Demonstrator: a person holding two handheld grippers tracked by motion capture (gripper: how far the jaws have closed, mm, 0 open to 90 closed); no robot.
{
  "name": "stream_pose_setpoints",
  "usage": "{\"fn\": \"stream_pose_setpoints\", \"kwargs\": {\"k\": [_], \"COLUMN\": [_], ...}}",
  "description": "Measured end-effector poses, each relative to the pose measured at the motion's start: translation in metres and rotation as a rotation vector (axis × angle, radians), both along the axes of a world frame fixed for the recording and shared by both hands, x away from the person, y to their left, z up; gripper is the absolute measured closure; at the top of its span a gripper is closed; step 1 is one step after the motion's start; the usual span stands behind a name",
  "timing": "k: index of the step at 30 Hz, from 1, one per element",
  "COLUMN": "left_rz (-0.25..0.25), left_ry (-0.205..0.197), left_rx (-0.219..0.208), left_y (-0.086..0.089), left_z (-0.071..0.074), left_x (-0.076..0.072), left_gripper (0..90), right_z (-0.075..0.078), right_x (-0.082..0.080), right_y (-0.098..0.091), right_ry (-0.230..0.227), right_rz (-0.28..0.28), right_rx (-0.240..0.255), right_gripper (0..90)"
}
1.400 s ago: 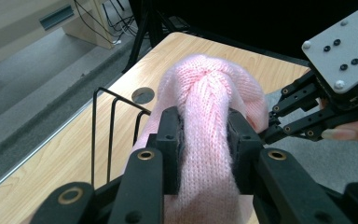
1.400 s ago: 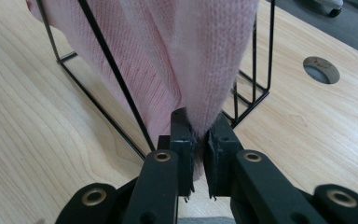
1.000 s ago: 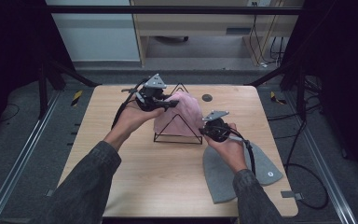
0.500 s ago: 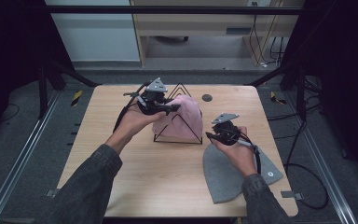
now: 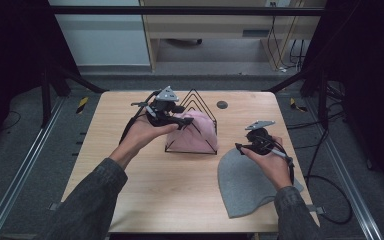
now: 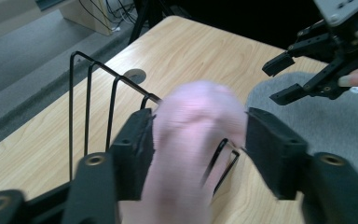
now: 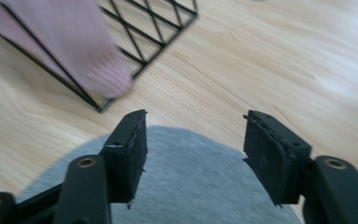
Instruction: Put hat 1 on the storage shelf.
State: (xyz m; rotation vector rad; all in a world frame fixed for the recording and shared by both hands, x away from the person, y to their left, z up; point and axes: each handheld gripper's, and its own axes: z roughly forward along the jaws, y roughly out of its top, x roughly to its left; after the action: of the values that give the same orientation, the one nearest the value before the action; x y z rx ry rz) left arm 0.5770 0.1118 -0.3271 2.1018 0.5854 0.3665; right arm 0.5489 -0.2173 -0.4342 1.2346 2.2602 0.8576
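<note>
A pink knitted cap [image 5: 196, 131] hangs draped over a black wire rack [image 5: 194, 125] near the middle of the table [image 5: 145, 195], spread across the triangular frames so it keeps its shape and stays put. The left claw [image 6: 196, 140] sits at the top of the cap; its jaws have just been opening, and the pink knit lies between them with a clear gap on the one side, so the grip looks let go rather than held. The right claw [image 5: 244, 146] is off to the side, apart from the rack and above a grey cap [image 5: 245, 182] that lies flat on the table's near right corner. Its jaws have likewise just been opening, nothing between them, and they point down at the grey fabric, probably the next one to go on the rack.
</note>
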Motion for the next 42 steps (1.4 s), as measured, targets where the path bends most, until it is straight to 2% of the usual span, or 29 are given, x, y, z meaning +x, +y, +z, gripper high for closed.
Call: {"fn": "stream_pose_setpoints", "kwargs": {"k": [7, 8, 11, 12, 17, 20, 25, 27, 29, 35, 42], "left_rz": [0.011, 0.02, 0.024, 0.033, 0.033, 0.032, 0.019, 0.021, 0.018, -0.005, -0.006], "left_ry": [-0.022, -0.028, -0.025, -0.02, 0.002, 0.004, 0.028, 0.028, 0.031, 0.06, 0.083], "left_rx": [-0.012, -0.017, -0.011, 0.006, 0.024, 0.033, 0.057, 0.065, 0.076, 0.111, 0.108], "left_y": [0.014, 0.019, 0.024, 0.029, 0.04, 0.046, 0.05, 0.051, 0.051, 0.051, 0.055], "left_z": [0.002, 0.001, -0.002, -0.006, -0.018, -0.027, -0.044, -0.049, -0.054, -0.066, -0.077], "left_x": [-0.014, -0.02, -0.025, -0.029, -0.04, -0.047, -0.057, -0.061, -0.063, -0.066, -0.07], "left_gripper": [27.1, 25.4, 21.2, 19.4, 14.1, 12.8, 11.3, 11.3, 11.3, 11.1, 11.1], "right_z": [-0.005, -0.007, -0.01, -0.013, -0.02, -0.025, -0.032, -0.034, -0.035, -0.04, -0.043], "right_x": [0.009, 0.011, 0.013, 0.014, 0.017, 0.017, 0.02, 0.022, 0.023, 0.027, 0.026], "right_y": [-0.025, -0.033, -0.042, -0.046, -0.057, -0.058, -0.059, -0.06, -0.059, -0.058, -0.055], "right_ry": [0.058, 0.066, 0.086, 0.096, 0.133, 0.147, 0.186, 0.188, 0.198, 0.223, 0.231], "right_rz": [-0.067, -0.085, -0.101, -0.104, -0.112, -0.107, -0.1, -0.103, -0.098, -0.102, -0.078], "right_rx": [0.019, 0.028, 0.023, 0.018, 0.026, 0.028, 0.034, 0.036, 0.045, 0.026, 0.008], "right_gripper": [31.5, 33.2, 38.5, 40.8, 48.2, 48.5, 43.3, 42.5, 44.3, 42.3, 47.3]}}
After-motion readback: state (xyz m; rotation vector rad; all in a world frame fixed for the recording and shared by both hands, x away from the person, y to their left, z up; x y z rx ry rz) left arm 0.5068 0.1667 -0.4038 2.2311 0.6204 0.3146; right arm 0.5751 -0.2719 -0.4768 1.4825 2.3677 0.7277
